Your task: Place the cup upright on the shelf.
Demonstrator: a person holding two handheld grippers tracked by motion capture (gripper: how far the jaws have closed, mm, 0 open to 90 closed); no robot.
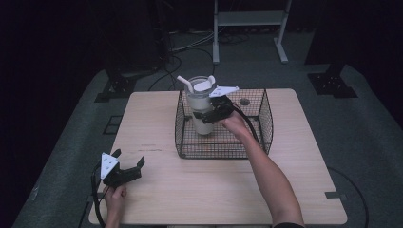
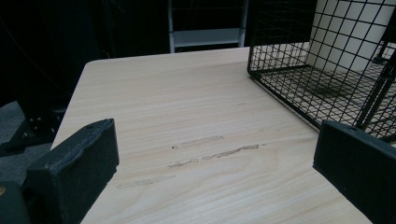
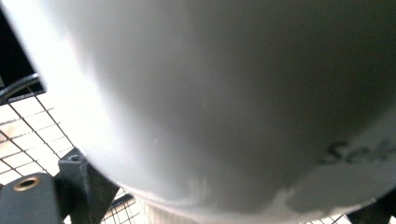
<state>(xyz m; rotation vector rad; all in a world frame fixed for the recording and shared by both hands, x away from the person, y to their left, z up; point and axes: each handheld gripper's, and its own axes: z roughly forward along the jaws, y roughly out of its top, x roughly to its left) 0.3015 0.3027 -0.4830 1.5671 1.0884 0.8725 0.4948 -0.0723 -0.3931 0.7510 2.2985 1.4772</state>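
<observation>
Nearest, my left claw [image 1: 126, 162] rests on the table [image 1: 214, 190] with jaws spread wide and nothing between them, parked out of the way, I'd judge, while the other works. Farther off, my right claw [image 1: 207, 114] is clamped round the white cup [image 1: 200, 102], holding it upright inside the wire basket [image 1: 223, 149]. A lid and straw [image 1: 185, 83] top the cup; its contents I cannot tell.
</observation>
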